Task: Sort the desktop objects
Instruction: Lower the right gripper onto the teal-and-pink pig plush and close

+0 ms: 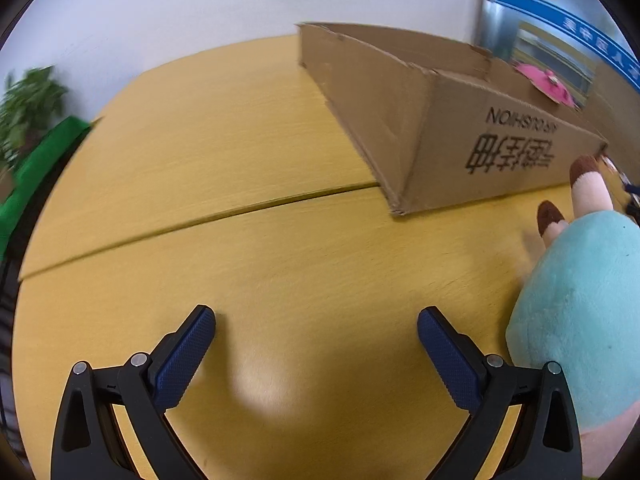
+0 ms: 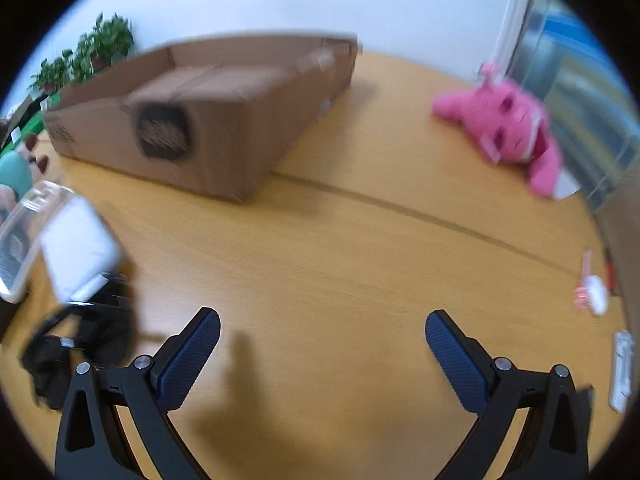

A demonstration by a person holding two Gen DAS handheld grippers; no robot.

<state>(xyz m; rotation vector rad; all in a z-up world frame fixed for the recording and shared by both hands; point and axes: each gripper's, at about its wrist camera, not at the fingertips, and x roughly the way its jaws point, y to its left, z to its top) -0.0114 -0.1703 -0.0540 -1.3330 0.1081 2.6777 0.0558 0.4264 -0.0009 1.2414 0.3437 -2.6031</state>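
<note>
My left gripper [image 1: 316,322] is open and empty above the yellow wooden table [image 1: 200,152]. A teal plush toy [image 1: 580,320] with pink legs and brown feet lies just right of it. An open cardboard box [image 1: 460,136] lies beyond. My right gripper [image 2: 322,326] is open and empty over the table [image 2: 340,260]. The box [image 2: 208,120] is at the far left in the right wrist view, a pink plush toy [image 2: 508,128] at the far right. A clear plastic case [image 2: 24,232], a white packet [image 2: 80,248] and a black bundle [image 2: 80,344] lie at the left.
A pink and white small item [image 2: 592,288] and a white packaged item [image 2: 622,368] lie at the right table edge. Potted plants [image 2: 88,52] stand behind the box. A green surface [image 1: 36,172] is past the table's left edge. A seam [image 1: 200,216] crosses the tabletop.
</note>
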